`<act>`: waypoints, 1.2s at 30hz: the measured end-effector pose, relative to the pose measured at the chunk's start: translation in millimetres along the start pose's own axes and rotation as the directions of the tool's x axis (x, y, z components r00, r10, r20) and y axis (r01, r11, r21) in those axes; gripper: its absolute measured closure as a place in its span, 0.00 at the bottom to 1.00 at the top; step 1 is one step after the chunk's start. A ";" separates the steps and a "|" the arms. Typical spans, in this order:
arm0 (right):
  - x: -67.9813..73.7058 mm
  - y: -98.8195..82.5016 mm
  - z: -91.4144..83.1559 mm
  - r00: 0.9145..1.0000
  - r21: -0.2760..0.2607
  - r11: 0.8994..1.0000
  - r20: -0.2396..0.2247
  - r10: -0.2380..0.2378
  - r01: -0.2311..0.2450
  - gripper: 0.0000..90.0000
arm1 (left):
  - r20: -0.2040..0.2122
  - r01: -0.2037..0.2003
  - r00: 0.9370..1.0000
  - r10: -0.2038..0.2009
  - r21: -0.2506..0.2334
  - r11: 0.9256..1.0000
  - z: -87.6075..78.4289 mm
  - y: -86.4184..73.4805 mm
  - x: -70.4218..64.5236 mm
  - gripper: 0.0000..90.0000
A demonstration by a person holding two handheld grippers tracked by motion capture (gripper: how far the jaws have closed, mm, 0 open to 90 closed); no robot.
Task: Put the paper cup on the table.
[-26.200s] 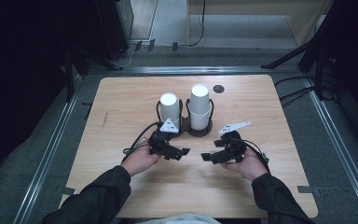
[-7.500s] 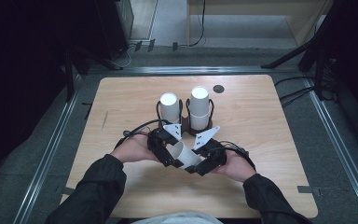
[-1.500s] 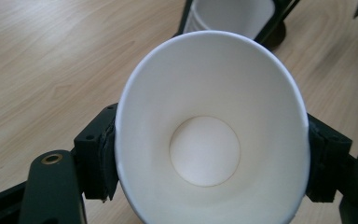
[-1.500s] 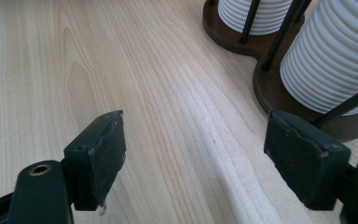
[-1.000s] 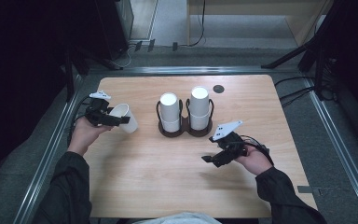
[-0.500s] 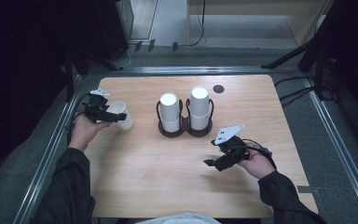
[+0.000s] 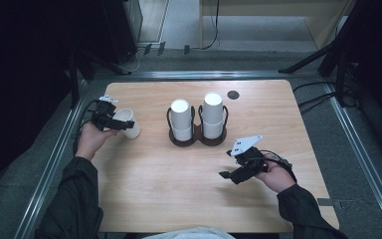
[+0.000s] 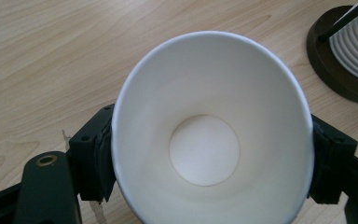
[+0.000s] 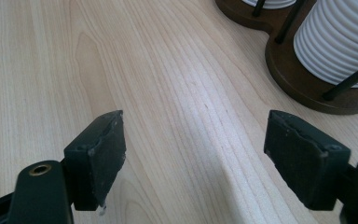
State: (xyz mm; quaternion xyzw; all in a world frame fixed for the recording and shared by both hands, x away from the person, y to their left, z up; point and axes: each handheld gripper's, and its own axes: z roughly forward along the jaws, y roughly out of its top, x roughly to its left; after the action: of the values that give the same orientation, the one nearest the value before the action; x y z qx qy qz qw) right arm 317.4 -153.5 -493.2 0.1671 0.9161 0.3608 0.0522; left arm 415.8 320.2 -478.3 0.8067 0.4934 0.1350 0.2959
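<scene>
While a paper cup (image 7: pixel 127 123) is pinched at its sides by the left tool (image 7: pixel 110 119), it is kept near the left edge of the worktop (image 7: pixel 179 199), well apart from the stand (image 7: pixel 197 139) at the middle. By the look of it, the cup is being carried to a place of its own, mouth turned back toward the hand. Two stacks (image 7: pixel 181 118) of upturned cups are seen in the stand from the high view, one slightly taller. What cannot be made out there is supplied by the left gripper view: the cup's rim (image 8: pixel 135 84) is squeezed to an oval between the pads (image 8: pixel 95 158), and its bare white bottom is visible. The right tool (image 7: pixel 236 169) is held spread and empty over bare wood, near the stand's base (image 9: pixel 298 88), seemingly kept ready.
</scene>
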 end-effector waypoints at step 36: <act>2.2 0.1 2.5 0.999 0.009 0.999 -0.017 -0.032 0.032 0.23 | 0.071 0.019 0.997 -0.019 0.003 1.000 5.3 0.9 -2.5 0.10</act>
State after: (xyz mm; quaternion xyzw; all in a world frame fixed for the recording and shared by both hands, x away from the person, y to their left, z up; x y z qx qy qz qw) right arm 315.9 -151.0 -494.9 0.1496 0.9207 0.3571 0.0497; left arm 418.0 315.9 -481.8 0.8067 0.4903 0.1030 0.3136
